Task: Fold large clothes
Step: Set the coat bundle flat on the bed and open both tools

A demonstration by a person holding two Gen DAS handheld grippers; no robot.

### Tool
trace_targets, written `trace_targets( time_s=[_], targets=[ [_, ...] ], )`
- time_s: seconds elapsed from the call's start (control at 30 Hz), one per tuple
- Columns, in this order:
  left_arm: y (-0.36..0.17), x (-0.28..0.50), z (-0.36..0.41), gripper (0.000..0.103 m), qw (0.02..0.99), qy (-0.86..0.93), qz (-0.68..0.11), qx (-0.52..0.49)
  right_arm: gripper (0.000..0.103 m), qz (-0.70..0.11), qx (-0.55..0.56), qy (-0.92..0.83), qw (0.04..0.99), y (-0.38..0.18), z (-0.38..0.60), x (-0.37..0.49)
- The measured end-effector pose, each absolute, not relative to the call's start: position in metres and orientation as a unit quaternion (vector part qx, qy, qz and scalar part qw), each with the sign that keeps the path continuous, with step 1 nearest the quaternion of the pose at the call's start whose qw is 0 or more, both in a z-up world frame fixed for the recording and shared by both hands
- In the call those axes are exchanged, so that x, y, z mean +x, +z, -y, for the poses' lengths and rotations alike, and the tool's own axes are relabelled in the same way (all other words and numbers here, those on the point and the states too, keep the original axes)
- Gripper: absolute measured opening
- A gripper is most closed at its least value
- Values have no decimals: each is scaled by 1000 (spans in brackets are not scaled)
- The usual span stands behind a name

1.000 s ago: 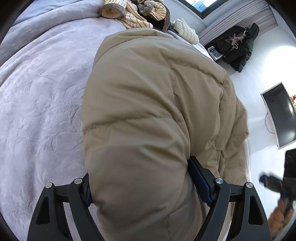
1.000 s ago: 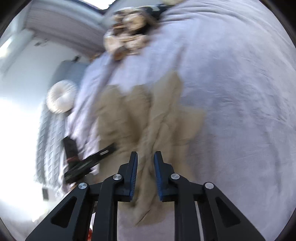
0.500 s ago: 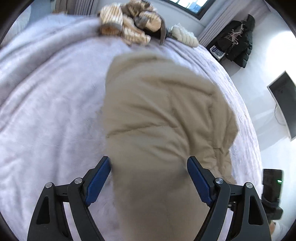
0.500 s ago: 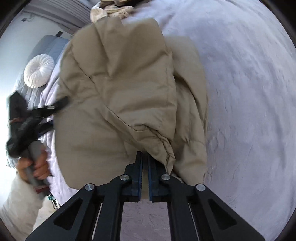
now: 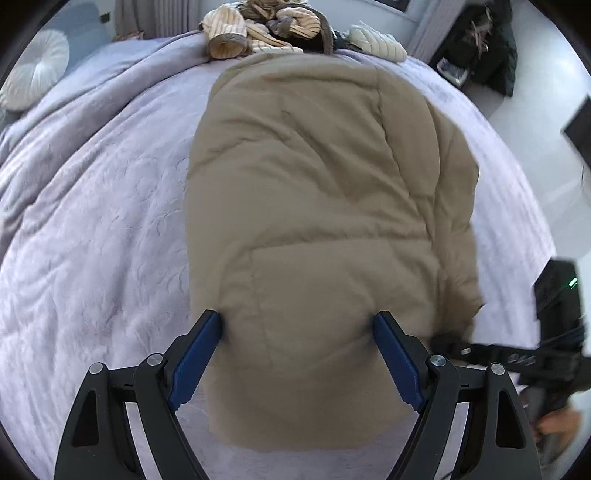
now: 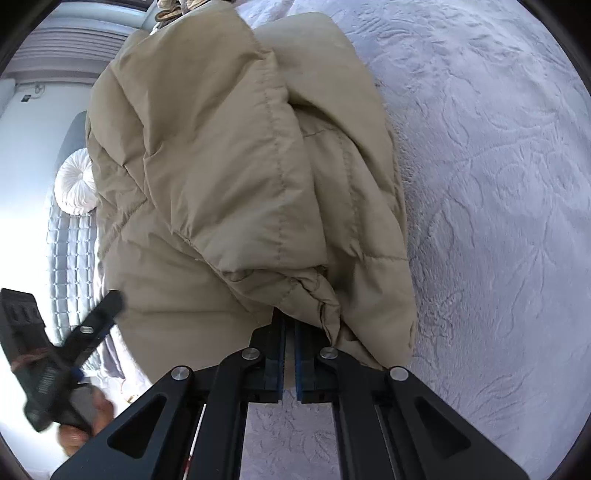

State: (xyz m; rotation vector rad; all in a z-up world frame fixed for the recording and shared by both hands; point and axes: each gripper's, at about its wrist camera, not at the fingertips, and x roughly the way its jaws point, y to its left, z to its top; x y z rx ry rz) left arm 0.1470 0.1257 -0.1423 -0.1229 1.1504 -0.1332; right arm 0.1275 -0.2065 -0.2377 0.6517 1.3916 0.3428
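A large tan puffer jacket (image 5: 325,206) lies on the lilac bed cover (image 5: 96,229), bunched into a long mound. My left gripper (image 5: 297,321) is open wide, its blue fingers standing on either side of the jacket's near end. In the right wrist view the jacket (image 6: 229,177) fills the middle, with a fold hanging over my right gripper (image 6: 290,325), which is shut on the jacket's hem. The right gripper also shows at the right edge of the left wrist view (image 5: 491,354), and the left gripper at the lower left of the right wrist view (image 6: 88,332).
A heap of striped and brown clothes (image 5: 258,26) lies at the far end of the bed. A round white cushion (image 5: 37,70) sits far left. A dark coat (image 5: 487,44) hangs at far right. A dark screen (image 5: 580,125) stands at the right edge.
The left gripper has drawn back, so more of the jacket shows beyond its open fingers. The right gripper has closed on the jacket's hem and holds it.
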Motion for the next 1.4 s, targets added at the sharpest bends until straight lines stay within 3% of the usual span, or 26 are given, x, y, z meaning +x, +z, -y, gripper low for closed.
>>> trace_targets(
  time_s=[0.17,0.43,0.57,0.73,0.93,1.13,1.4],
  targets=[
    [-144,148,-132,85,833,-63,-546,-67,4,-631,274,162,707,-207,218,129],
    [-148,150,-137,85,831,-67,-548,-69,5,-546,188,169,799,-118,217,170],
    [-151,150,-138,85,831,-68,-549,-68,5,-527,161,158,819,-111,207,202],
    [-163,153,-139,90,829,-71,-551,-68,5,-542,101,121,825,-144,179,245],
    [-173,162,-132,96,832,-82,-546,-56,3,-586,146,104,790,-210,184,269],
    [-176,166,-128,97,831,-82,-548,-47,2,-591,170,111,781,-228,193,272],
    [-165,169,-137,97,824,-75,-558,-61,6,-594,185,107,775,-210,199,262]
  ],
)
